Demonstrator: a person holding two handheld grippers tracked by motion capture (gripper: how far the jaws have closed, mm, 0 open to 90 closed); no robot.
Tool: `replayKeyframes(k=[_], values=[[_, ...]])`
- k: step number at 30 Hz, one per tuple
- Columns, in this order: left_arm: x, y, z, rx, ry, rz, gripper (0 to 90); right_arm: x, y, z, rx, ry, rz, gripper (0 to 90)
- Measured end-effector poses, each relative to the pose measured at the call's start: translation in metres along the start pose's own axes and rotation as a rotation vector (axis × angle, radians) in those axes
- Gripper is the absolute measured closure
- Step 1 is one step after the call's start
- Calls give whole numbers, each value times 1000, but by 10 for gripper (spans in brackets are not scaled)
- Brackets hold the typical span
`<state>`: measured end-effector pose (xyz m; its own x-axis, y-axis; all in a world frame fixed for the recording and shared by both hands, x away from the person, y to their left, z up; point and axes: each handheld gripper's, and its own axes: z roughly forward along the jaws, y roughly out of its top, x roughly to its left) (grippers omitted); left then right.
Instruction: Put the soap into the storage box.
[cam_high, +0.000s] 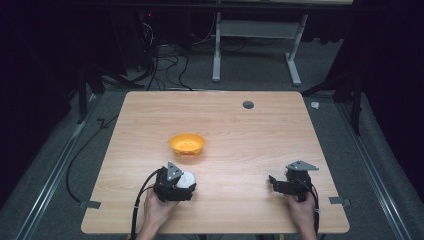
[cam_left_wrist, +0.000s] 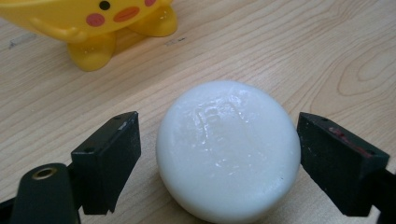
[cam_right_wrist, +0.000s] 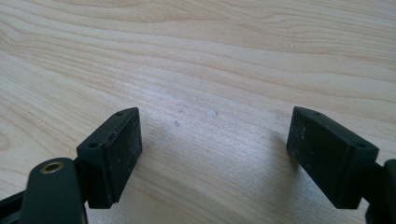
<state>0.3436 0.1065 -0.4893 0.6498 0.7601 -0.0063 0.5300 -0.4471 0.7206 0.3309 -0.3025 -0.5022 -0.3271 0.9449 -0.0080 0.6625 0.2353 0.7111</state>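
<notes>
white round soap bar (cam_left_wrist: 228, 151) (glossy) lying flat on table (cam_left_wrist: 280, 46).

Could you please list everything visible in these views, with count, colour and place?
Soap bar: one, white, round, on the table near the front left, between the open left fingers, not gripped.
Soap dish: one, yellow, cartoon-faced with small feet, mid-table beyond the soap.
Table: one, light wood, a grey round plug at the far right.
Frame legs: grey, on the floor behind the table.
Cables: black, floor, far left.
Left gripper: black, open around the soap.
Right gripper: black, open over bare table, front right.
</notes>
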Motion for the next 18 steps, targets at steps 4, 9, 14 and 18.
replayKeyframes(k=[4,9,14,18], values=[[-2,-1,5,12,3,7,163,0,0,0,0,-1,1,189],[-2,-5,9,22,10,-5,184,0,0,0,1,0,2,189],[-2,-8,10,23,7,-16,200,0,0,0,1,-1,2,189],[-3,-8,10,15,3,-13,238,0,0,0,0,-1,1,189]])
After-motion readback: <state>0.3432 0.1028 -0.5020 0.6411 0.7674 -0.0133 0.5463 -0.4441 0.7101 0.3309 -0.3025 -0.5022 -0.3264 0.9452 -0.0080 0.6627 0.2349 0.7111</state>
